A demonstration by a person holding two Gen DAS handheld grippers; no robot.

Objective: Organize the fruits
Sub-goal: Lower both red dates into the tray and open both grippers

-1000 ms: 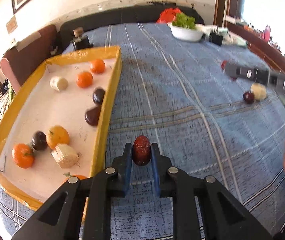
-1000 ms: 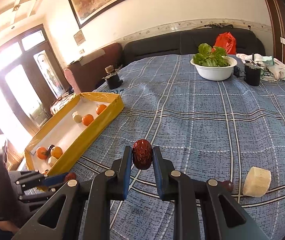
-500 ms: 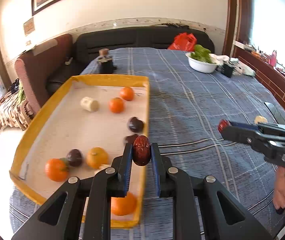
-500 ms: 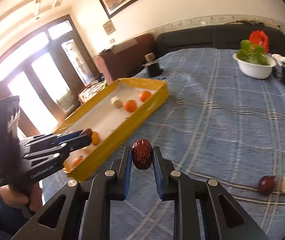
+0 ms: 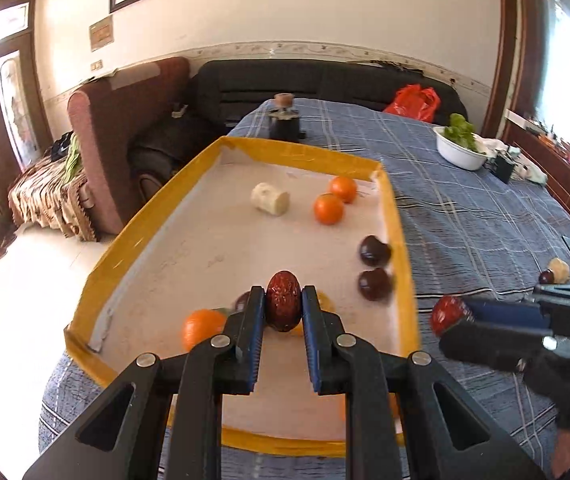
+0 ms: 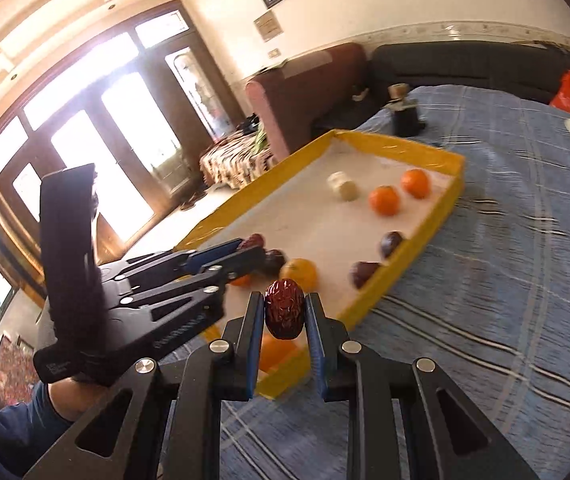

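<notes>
My left gripper (image 5: pixel 283 305) is shut on a dark red jujube (image 5: pixel 283 300) and holds it over the near part of the yellow-rimmed tray (image 5: pixel 399 240). My right gripper (image 6: pixel 285 312) is shut on a second red jujube (image 6: pixel 284 307) just outside the tray's near right corner (image 6: pixel 365 307). In the left wrist view the right gripper (image 5: pixel 451 316) shows at the right with its jujube. The tray holds oranges (image 5: pixel 328 209), dark plums (image 5: pixel 373 251) and a pale chunk (image 5: pixel 269 198). A plum (image 5: pixel 545 277) and a pale chunk (image 5: pixel 561 269) lie on the blue cloth.
A white bowl of greens (image 5: pixel 460 148) stands at the table's far right beside a small black cup (image 5: pixel 503 166). A black grinder (image 5: pixel 284 122) stands behind the tray. A red bag (image 5: pixel 415 101) lies at the far edge. An armchair (image 5: pixel 125 136) and a sofa stand beyond the table.
Both grippers have moved left toward the tray with their jujubes. The left one now hangs over the tray; the right one has come close to the tray's corner.
</notes>
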